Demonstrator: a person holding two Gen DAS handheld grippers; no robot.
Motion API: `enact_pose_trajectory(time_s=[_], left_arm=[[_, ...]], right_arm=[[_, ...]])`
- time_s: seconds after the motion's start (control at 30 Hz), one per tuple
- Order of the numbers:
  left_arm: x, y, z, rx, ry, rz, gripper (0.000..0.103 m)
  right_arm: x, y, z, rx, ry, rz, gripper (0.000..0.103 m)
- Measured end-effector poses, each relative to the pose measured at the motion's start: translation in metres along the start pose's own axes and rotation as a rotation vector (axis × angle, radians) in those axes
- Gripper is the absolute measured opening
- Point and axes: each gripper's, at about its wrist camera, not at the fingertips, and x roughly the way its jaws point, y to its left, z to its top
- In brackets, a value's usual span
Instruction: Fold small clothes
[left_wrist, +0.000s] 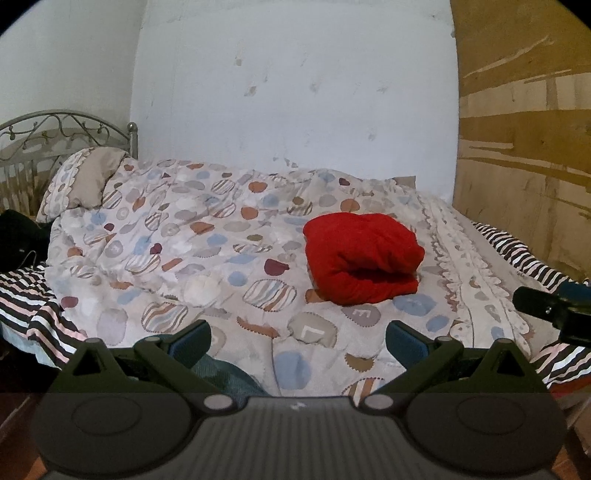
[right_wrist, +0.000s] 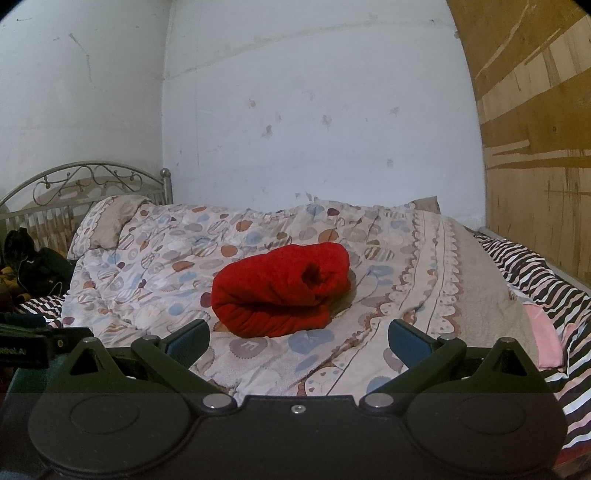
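Observation:
A red garment (left_wrist: 362, 256) lies folded into a thick bundle on the patterned quilt (left_wrist: 192, 240). In the right wrist view the red garment (right_wrist: 280, 291) sits just beyond the fingers, near the middle. My left gripper (left_wrist: 297, 339) hangs open over the quilt's near edge, short and left of the bundle, nothing between its blue pads. My right gripper (right_wrist: 298, 341) is open too, a little back from the bundle and holding nothing. Each gripper shows at the edge of the other's view: the right gripper (left_wrist: 554, 306) and the left gripper (right_wrist: 29, 343).
A metal headboard (left_wrist: 62, 129) and a pillow (left_wrist: 85, 177) stand at the left. Dark clothes (right_wrist: 33, 266) pile beside the bed. A striped sheet (right_wrist: 535, 273) runs under the quilt. A wooden panel (right_wrist: 535, 147) closes the right side, a white wall behind. A teal cloth (left_wrist: 221, 376) lies under the left gripper.

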Motion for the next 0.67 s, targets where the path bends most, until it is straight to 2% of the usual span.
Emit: enact_pose_trajectory(time_s=[0.33,0.67], left_arm=[[0.0001,0.0003,-0.0008,0.002,-0.003,-0.032,0.103],[-0.0008,0.0002,-0.0011,0.003,-0.007,-0.032,0.103]], right_arm=[[-0.0005,0.0003,0.0002,0.000,-0.001,0.001,0.103],[-0.0005,0.0006,0.0004,-0.003,-0.001,0.001,0.103]])
